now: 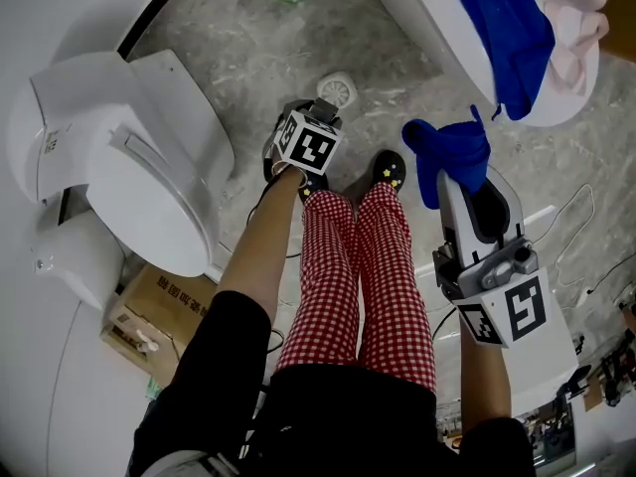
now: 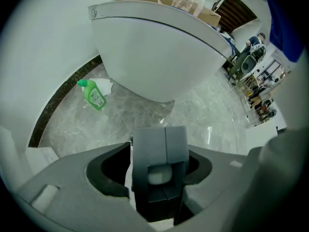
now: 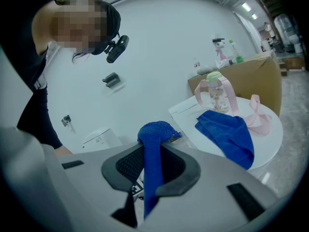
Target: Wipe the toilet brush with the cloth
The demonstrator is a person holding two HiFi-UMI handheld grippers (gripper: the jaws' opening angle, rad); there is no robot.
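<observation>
You've got a decent patch of open grey marbled floor [image 1: 248, 58] to move over. It's boxed in by the white toilet [image 1: 149, 157] on your left and a second white fixture [image 1: 422, 13] at the upper right. A curved white wall [image 2: 43, 47] with a dark strip at its base rims the far side. A green bottle [image 2: 94, 94] lies near that strip, well apart from what you're holding. A cardboard box [image 1: 149, 311] sits by the toilet's base, and thin cables [image 1: 576, 222] trail on the floor on your right. The fixture carries a second blue cloth [image 1: 507, 28] draped over its edge, next to a bottle with pink straps [image 3: 216, 92].

Your left tool [image 1: 326, 109] points down just ahead of your shoes [image 1: 388, 172], jaws pressed together on the toilet brush [image 1: 338, 90]. A pale rounded bit of it shows pinched between them, and its round white end sits just past the tool, over the floor. Your right tool [image 3: 153, 146] is clamped on the cloth [image 3: 154, 129]. It's deep blue and nubbly, bunched into a knob above the jaws, with a strip hanging down between them. Cloth and brush are apart.
</observation>
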